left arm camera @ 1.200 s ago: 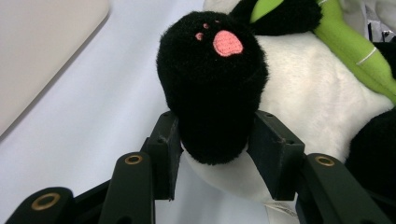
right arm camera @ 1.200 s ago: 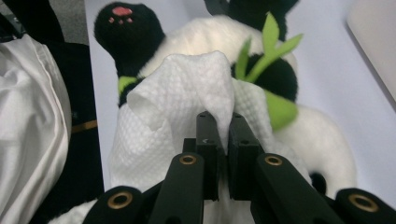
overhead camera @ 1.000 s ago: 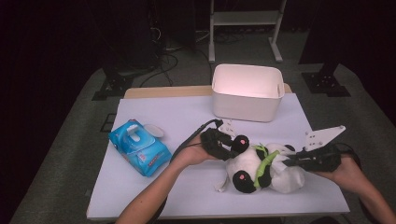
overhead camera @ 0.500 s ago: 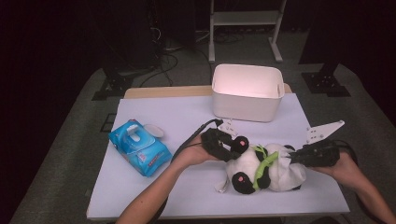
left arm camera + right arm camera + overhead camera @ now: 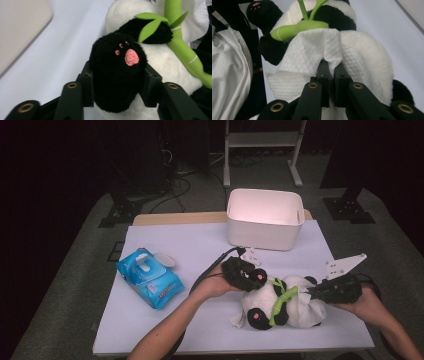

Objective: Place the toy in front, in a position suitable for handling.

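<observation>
A black-and-white plush panda (image 5: pixel 262 302) lies on its back on the white table, hugging a green bamboo stalk (image 5: pixel 281 301). My left gripper (image 5: pixel 252 279) is shut on one black paw (image 5: pixel 116 75) with pink toe marks. Its jaws have just been closing, and the paw is squeezed between them. From the right, my right gripper (image 5: pixel 314 294) is shut on a white textured wipe (image 5: pixel 312 52), which is draped against the panda's white body just below the bamboo stalk (image 5: pixel 297 28).
A white plastic bin (image 5: pixel 265 227) stands at the back of the table (image 5: pixel 200 245). A blue pack of wipes (image 5: pixel 150 277) lies at the left. The panda is close to the table's front right edge.
Both hands stay almost in place. The grey plate on the right gripper has rocked slightly, and the left jaws sit tighter on the paw.
</observation>
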`<state>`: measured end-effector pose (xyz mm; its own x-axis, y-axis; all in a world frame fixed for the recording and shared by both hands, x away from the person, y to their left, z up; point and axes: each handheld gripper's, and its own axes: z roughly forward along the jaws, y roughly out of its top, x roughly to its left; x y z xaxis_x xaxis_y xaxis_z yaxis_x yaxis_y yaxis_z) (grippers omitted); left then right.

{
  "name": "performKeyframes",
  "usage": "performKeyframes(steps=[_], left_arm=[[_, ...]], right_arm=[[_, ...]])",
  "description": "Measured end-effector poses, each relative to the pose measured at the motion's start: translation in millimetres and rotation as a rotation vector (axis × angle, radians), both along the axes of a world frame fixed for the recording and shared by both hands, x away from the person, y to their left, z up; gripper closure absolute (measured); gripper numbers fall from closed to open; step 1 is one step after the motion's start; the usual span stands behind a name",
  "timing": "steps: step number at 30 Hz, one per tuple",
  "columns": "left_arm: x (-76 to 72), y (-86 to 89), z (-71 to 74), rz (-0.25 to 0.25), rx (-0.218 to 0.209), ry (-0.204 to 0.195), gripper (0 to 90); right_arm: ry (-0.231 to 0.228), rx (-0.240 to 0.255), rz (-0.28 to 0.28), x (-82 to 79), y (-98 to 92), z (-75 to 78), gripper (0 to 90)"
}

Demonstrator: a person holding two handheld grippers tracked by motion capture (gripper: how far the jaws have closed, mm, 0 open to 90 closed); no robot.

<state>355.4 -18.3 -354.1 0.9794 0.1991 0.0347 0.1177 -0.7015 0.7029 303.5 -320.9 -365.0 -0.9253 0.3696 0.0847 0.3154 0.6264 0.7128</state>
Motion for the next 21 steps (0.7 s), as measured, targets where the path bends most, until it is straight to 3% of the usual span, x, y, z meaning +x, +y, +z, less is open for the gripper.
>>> performKeyframes(steps=[1, 4, 5, 6, 9, 13, 16, 20, 21], left_arm=[[0.0, 0.0, 0.0, 0.000, 0.000, 0.000, 57.0], [4.9, 4.0, 18.5, 0.018, -0.022, -0.067, 57.9], [4.9, 4.0, 18.5, 0.018, -0.022, -0.067, 57.9], [7.2, 7.1, 29.5, 0.025, -0.019, -0.100, 57.8], [7.3, 12.8, 37.3, 0.028, 0.003, -0.134, 57.5], [5.3, 19.7, 29.5, 0.033, 0.014, -0.136, 57.3], [2.5, 31.6, 19.3, 0.034, -0.026, -0.113, 57.3], [-2.3, 36.1, 15.7, 0.026, -0.042, -0.114, 57.3], [-4.7, 37.4, 15.3, 0.017, -0.047, -0.119, 57.3]], right_arm=[[0.000, 0.000, 0.000, 0.0, 0.0, 0.0, 85.2], [-0.006, 0.022, 0.019, 3.5, 4.9, 4.4, 85.2], [-0.015, 0.012, 0.020, 3.9, 9.1, 5.3, 85.2], [-0.026, 0.004, 0.026, 4.9, 13.3, 6.3, 85.2], [-0.031, 0.006, 0.045, 8.4, 26.3, 5.5, 85.2], [-0.047, -0.004, 0.075, 9.0, 37.6, 5.1, 85.2], [-0.044, 0.001, 0.072, 10.7, 40.0, 9.0, 85.1], [-0.070, 0.002, 0.089, 14.4, 47.2, 17.6, 85.1], [-0.082, -0.004, 0.104, 17.9, 56.2, 23.9, 85.1]])
